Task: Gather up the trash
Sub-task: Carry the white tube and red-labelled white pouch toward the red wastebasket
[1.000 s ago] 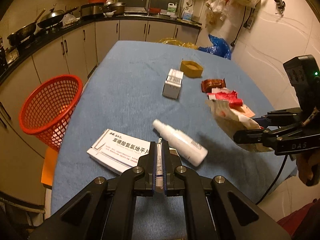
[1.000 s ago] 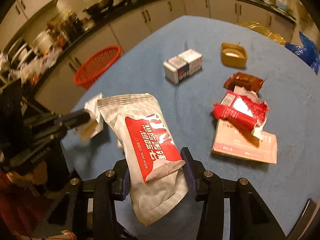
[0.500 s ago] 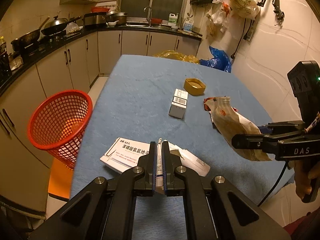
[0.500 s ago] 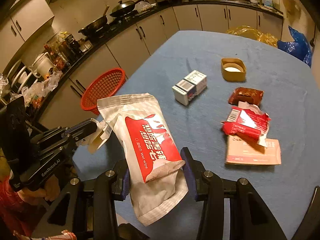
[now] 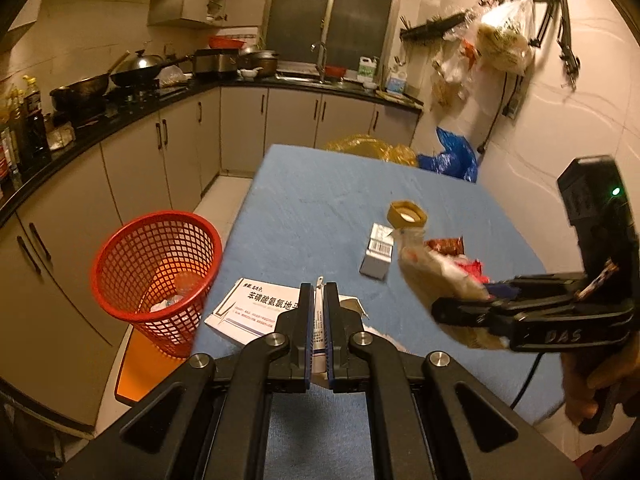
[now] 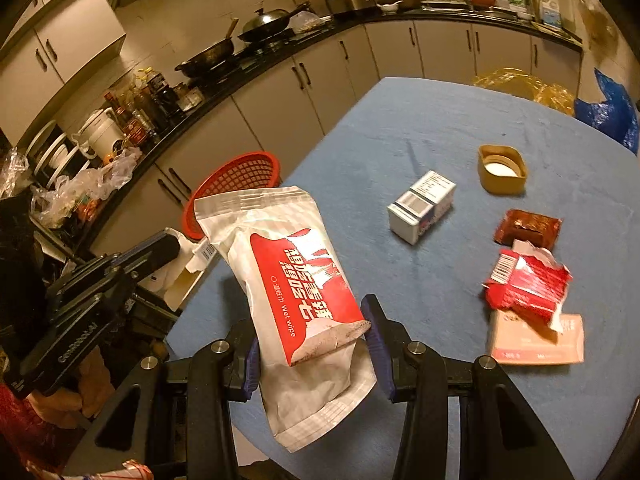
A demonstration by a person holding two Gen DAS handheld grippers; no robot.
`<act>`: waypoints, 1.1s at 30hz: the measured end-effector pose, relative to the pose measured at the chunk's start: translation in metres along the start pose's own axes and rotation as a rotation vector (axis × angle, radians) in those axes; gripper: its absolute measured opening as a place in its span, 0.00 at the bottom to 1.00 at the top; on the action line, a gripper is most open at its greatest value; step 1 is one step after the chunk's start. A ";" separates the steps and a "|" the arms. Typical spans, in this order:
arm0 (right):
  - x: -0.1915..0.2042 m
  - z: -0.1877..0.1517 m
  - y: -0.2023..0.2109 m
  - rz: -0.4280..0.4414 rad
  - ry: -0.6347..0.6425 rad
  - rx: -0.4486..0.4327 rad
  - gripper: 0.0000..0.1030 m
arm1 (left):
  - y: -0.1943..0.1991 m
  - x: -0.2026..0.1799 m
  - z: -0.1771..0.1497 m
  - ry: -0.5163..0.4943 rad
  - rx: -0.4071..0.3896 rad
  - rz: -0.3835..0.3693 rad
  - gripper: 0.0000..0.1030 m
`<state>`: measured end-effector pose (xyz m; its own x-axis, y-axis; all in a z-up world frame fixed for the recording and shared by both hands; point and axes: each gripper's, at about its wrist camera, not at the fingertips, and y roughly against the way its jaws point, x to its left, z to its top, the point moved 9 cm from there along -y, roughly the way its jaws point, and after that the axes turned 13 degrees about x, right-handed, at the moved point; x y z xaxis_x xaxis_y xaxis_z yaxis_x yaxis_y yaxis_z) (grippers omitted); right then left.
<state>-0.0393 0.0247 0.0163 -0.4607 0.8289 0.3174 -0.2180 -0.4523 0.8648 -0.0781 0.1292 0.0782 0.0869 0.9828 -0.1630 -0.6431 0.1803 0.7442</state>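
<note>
Trash: 1 wet-wipe pack (image 6: 296, 304) in right tongs (image 6: 312, 344), 1 flattened carton (image 5: 319, 320) pinched by left tongs (image 5: 319, 334).

Left tongs (image 5: 319, 328) clamped shut; right tongs (image 6: 312, 344) gripping, half-spread.

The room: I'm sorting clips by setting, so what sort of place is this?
A home kitchen, most likely: woks on a stove along the counter, a sink tap under the window, and a blue-covered table strewn with packaging.
</note>
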 end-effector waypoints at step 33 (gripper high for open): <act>0.034 0.014 0.022 -0.001 0.011 -0.076 0.47 | 0.022 0.045 0.014 0.101 -0.042 0.029 0.04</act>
<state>-0.0474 0.0481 0.0514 -0.4700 0.8258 0.3116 -0.2834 -0.4756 0.8328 -0.0775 0.1782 0.0968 -0.0079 0.9781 -0.2079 -0.6757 0.1480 0.7221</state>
